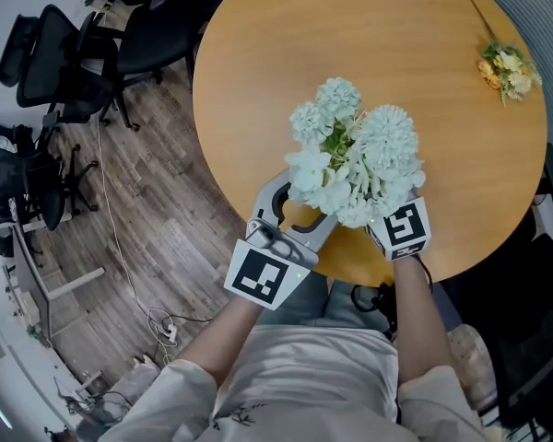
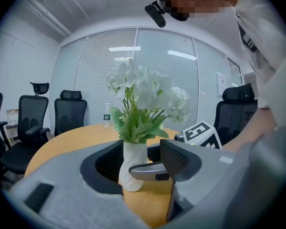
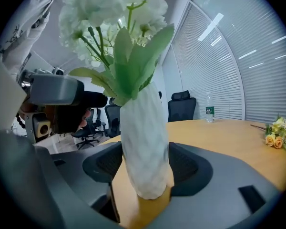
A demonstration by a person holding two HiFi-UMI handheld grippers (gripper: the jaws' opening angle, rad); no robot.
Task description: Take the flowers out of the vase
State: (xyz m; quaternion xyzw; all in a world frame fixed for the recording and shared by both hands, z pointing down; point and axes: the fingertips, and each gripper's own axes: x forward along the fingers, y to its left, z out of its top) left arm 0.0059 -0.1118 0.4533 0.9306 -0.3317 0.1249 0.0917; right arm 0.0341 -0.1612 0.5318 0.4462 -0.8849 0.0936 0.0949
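A white textured vase stands near the front edge of the round wooden table, holding pale green-white flowers with green leaves. My right gripper is open around the vase's lower body, with a gap between each pad and the vase. In the head view only its marker cube shows; the blooms hide its fingertips. My left gripper is open on the vase's left, its jaws wide and nothing pressed between them. In the left gripper view the vase stands just beyond them.
A small bunch of yellow flowers lies at the table's far right. A water bottle stands at the far edge. Black office chairs and cables occupy the wood floor on the left. The person's torso is close to the table's front edge.
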